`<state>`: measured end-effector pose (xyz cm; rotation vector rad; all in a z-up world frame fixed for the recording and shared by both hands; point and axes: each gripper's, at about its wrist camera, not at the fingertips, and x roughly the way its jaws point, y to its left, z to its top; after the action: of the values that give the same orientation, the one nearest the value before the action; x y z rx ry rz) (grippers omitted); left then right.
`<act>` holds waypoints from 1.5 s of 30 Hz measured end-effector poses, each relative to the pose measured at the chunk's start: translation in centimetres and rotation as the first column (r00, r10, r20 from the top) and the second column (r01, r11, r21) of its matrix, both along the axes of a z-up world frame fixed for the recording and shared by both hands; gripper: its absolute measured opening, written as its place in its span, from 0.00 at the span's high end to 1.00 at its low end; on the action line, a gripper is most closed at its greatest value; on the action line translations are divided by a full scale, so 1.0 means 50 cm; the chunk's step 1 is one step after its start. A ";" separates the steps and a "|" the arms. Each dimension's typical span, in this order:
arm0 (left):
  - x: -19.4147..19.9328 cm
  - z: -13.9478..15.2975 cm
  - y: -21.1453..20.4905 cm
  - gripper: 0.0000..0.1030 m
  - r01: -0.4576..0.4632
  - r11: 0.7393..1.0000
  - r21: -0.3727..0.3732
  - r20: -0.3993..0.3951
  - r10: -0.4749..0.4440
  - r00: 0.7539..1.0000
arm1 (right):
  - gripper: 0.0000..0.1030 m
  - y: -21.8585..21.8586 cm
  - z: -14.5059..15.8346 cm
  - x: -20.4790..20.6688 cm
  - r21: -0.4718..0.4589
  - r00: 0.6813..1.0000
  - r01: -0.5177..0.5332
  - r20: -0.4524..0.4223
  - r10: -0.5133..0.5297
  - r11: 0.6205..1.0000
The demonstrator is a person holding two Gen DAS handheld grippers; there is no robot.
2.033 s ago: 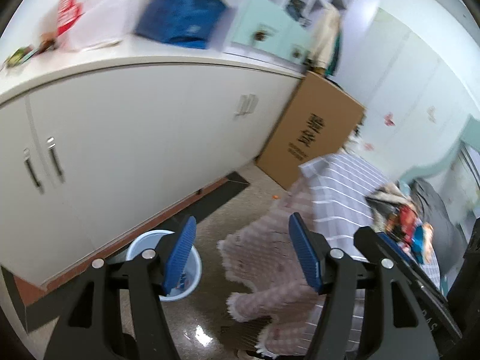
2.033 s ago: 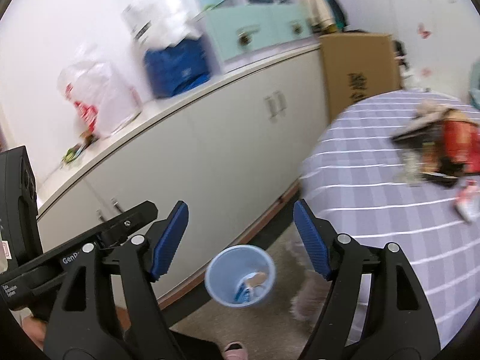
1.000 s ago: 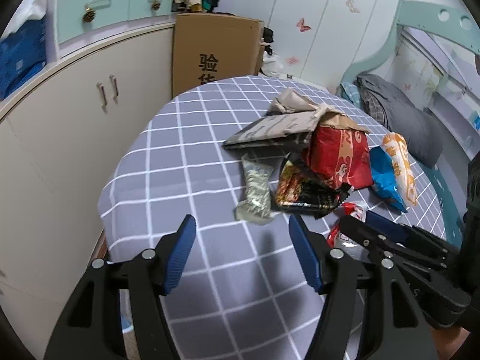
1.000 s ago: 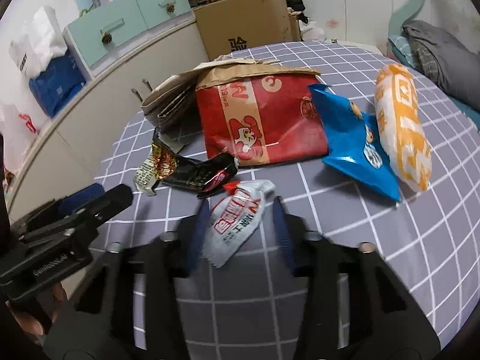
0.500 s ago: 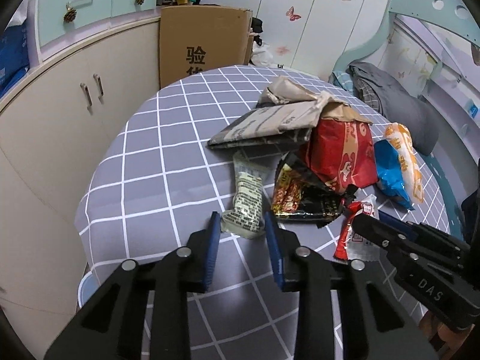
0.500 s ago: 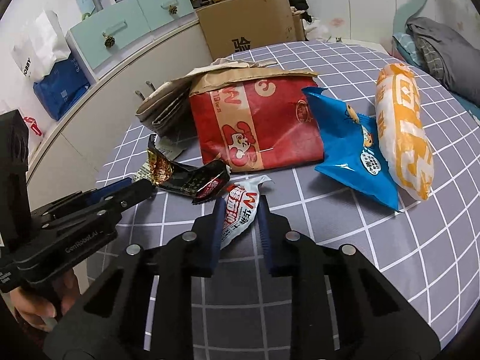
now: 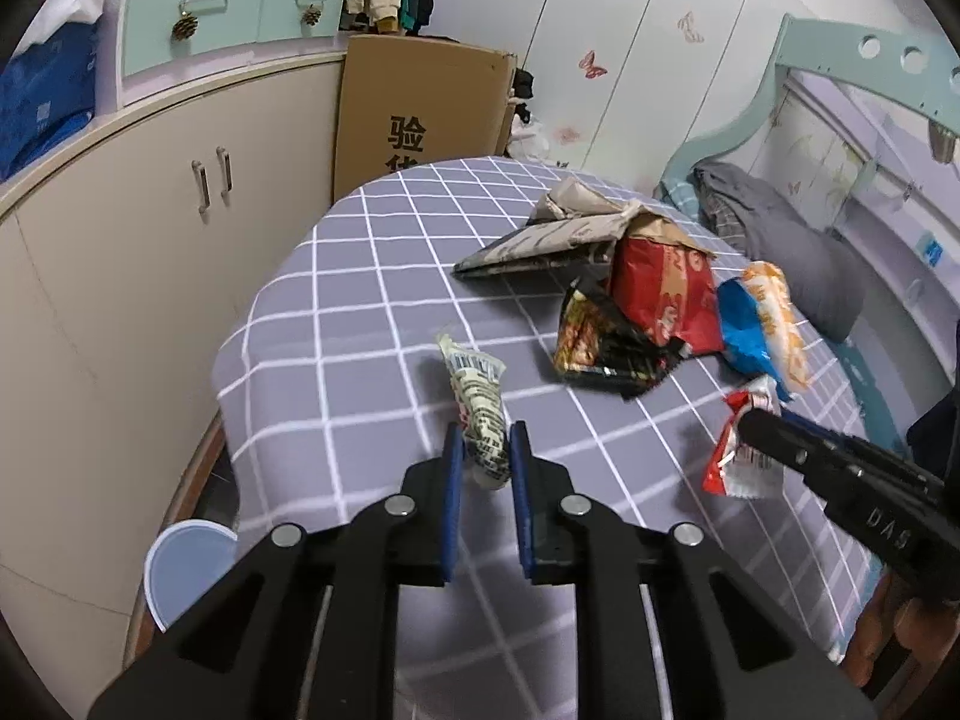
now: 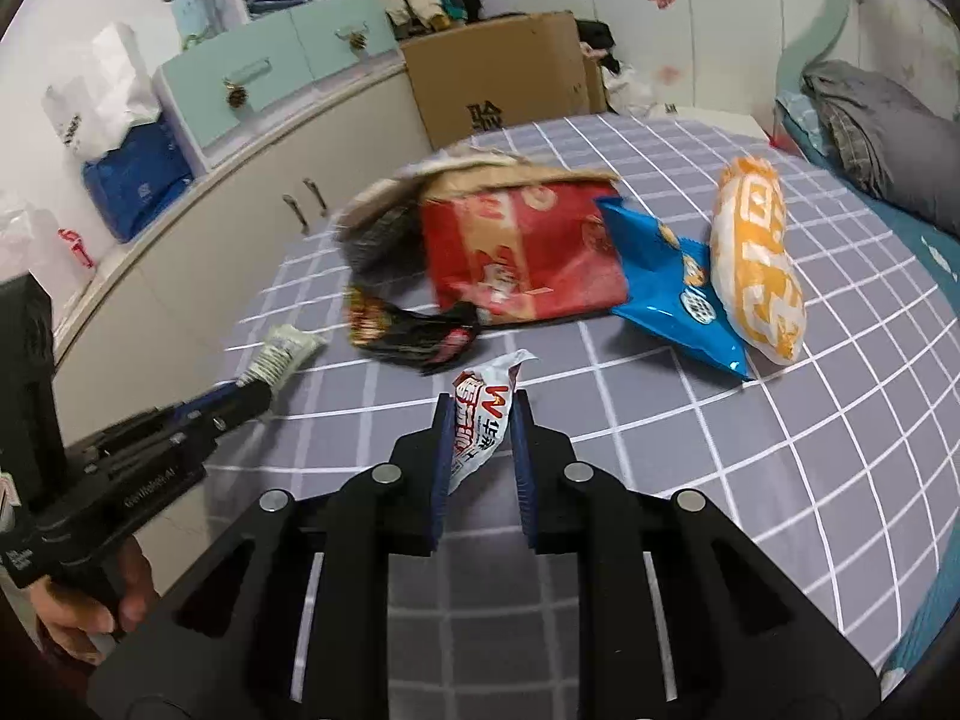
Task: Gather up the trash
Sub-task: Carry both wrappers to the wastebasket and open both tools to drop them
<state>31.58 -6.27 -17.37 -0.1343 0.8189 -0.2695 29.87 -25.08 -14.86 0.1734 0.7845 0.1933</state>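
Blue pads on both tools had just been closing, and each now pinched a piece of litter: the left tool point(image 7: 485, 461) gripped the lower end of a pale printed wrapper point(image 7: 478, 405), which a second before had lain flat on the grey checked bench point(image 7: 336, 324) ahead of widely parted pads, while the right tool point(image 8: 480, 429) clamped a red-and-white sachet point(image 8: 483, 414) that had rested loose between its pads. Both pieces stood up from the cloth, so they appeared lifted clear or nearly so. Still lying on the bench were a black crumpled wrapper point(image 7: 606, 345), a red bag point(image 7: 666, 294), a blue packet point(image 8: 672, 288), an orange-and-white pack point(image 8: 756, 264) and folded paper point(image 7: 558, 240), grouped near the middle. In the left wrist view, the rim of a light blue bin point(image 7: 186, 564) showed on the floor below the bench edge, beside the cream cabinets point(image 7: 150, 252). With two pieces secured at once, the likely next step was a carry across to that bin, after which several more trips seemed needed, so the job looked early. Thin crinkly film held by one end could slip or flap during the swing.
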 end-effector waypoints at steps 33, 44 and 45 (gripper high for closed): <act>-0.222 -0.175 0.616 0.86 -0.583 0.812 -0.026 -0.202 0.567 0.799 | 0.47 0.727 -0.193 0.031 0.019 0.818 -0.571 -0.078 0.571 0.821; -0.191 -0.232 0.621 0.86 -0.582 0.813 -0.008 -0.264 0.560 0.786 | 0.40 0.731 -0.253 0.045 0.028 0.825 -0.547 -0.147 0.545 0.837; -0.188 -0.235 0.619 0.86 -0.578 0.816 -0.003 -0.268 0.557 0.787 | 0.40 0.729 -0.256 0.044 0.031 0.827 -0.544 -0.152 0.542 0.839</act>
<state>22.20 24.65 -29.14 -0.4981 0.9837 0.2972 32.05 11.35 -27.66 -0.0569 0.9789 0.7253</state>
